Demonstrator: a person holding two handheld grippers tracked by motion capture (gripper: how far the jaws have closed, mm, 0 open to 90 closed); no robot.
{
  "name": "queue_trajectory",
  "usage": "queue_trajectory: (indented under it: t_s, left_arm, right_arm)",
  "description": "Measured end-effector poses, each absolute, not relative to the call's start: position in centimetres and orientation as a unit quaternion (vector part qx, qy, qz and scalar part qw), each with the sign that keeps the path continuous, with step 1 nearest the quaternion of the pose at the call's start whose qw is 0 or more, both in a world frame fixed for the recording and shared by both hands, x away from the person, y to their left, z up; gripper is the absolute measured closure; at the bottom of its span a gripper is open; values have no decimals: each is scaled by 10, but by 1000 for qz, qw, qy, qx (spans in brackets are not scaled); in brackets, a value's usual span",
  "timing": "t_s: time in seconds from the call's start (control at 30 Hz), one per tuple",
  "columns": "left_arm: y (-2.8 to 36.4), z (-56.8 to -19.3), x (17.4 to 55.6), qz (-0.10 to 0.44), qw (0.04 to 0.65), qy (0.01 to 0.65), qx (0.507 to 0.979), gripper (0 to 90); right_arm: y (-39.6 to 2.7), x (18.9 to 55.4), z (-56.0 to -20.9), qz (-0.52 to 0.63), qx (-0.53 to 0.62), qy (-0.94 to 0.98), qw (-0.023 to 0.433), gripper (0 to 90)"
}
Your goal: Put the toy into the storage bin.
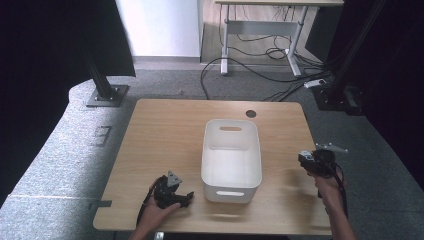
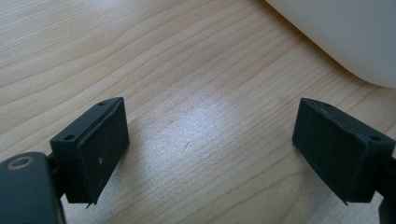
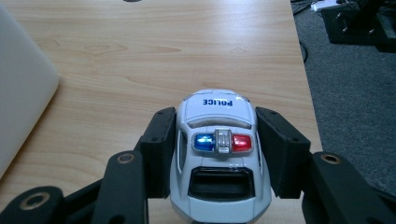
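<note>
**Toy police car clamped in the right gripper at the worktop's right edge**

Nearest the person, the left gripper sits low at the front of the worktop, just left of the white bin. In the left gripper view its fingers are spread wide with bare wood between them; a rounded corner of the bin is cut off at the upper right of that view.

The right gripper holds the toy police car. Both fingers press on the car's flanks, one on each side, at about the level of the blue and red light bar. The car's long axis runs along the gripper's own line. The end lettered "POLICE" points away from the hand, toward the far edge of the worktop; the lettering reads upside down from the gripper's side. The dark window faces the hand. The car's near end is cut off by the bottom of the right gripper view, and its wheels are hidden.

In the high view the right gripper is at the right edge of the worktop, well apart from the bin; the car there is too small to make out.

The bin's long axis runs near to far, with a slot handle in each end wall.
</note>
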State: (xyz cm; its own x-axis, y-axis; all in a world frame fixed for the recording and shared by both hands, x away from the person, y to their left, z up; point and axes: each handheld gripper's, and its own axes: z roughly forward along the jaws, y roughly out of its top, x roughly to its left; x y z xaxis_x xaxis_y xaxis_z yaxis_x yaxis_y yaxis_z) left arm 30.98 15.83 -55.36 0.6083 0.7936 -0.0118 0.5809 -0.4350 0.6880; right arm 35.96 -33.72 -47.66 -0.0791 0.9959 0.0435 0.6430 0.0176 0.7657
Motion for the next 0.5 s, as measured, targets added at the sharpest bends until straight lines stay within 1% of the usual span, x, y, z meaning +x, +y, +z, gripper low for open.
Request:
queue_trajectory:
  t_s: [0.2, 0.5]
  left_arm:
    - [158, -554, 310, 159, 334, 413, 832, 111]
    - [158, -554, 310, 159, 334, 413, 832, 111]
  right_arm:
    - [-331, 349, -473, 326, 613, 665, 274, 502]
    - [-313, 346, -468, 337, 599, 675, 268, 502]
